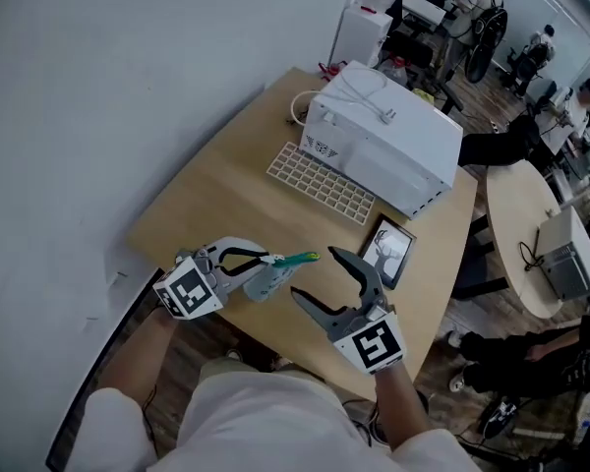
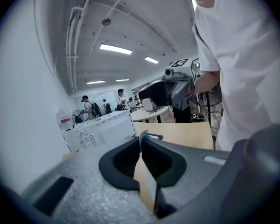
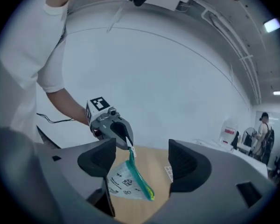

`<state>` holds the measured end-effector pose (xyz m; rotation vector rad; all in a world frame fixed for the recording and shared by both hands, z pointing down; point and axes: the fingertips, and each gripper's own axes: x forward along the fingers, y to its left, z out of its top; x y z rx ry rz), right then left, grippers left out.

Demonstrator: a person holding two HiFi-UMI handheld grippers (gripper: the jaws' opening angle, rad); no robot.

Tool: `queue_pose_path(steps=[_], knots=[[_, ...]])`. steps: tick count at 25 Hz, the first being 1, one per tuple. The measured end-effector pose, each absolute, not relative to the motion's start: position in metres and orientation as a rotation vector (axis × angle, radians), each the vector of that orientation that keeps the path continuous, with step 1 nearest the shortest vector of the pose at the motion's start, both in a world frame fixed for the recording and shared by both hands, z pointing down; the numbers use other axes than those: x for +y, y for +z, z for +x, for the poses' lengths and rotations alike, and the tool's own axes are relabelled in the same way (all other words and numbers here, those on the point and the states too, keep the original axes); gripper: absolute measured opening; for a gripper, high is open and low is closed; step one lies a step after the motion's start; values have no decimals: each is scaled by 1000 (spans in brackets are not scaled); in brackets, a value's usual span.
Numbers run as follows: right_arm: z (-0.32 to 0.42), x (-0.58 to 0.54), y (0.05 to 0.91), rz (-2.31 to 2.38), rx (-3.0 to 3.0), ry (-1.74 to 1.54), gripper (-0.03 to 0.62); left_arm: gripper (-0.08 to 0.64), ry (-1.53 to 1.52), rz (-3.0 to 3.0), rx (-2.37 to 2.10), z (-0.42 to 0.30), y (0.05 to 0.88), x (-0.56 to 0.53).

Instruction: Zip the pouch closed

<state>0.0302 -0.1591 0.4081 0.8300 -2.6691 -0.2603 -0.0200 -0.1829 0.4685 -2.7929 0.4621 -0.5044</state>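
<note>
A small clear pouch [image 1: 267, 279] with black print and a green zipper [image 1: 297, 260] hangs above the wooden table's near edge. My left gripper [image 1: 266, 260] is shut on one end of the zipper edge. In the left gripper view only a thin sliver of the pouch [image 2: 142, 136] shows between the closed jaws of the left gripper [image 2: 141, 142]. My right gripper [image 1: 315, 273] stands open just to the right, its jaws wide on either side of the zipper's free end. In the right gripper view the pouch [image 3: 122, 184] dangles from the left gripper [image 3: 129, 148], in front of the right gripper [image 3: 142, 158]; the pads do not touch it.
On the wooden table [image 1: 226, 205] stand a white appliance [image 1: 383, 141] with a cable, a white keyboard [image 1: 320, 182] and a small framed picture [image 1: 388, 249]. A round table [image 1: 521, 224] and several people are at the back right. A wall runs along the left.
</note>
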Motion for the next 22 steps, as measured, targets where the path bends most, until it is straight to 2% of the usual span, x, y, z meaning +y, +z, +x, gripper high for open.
queue_pose_path(steps=[9,13,22], knots=[[9,-144,402,568,-2565,-573,279,26,-319,-2857,386,-14,420,-157],[15,-142,401,500,-2501,-673,176,26,-246,-2885,394,-14,407,-155],[16,-141,403,364,-2320,-852,129,26,-194,-2893,341,-5,387,-146]])
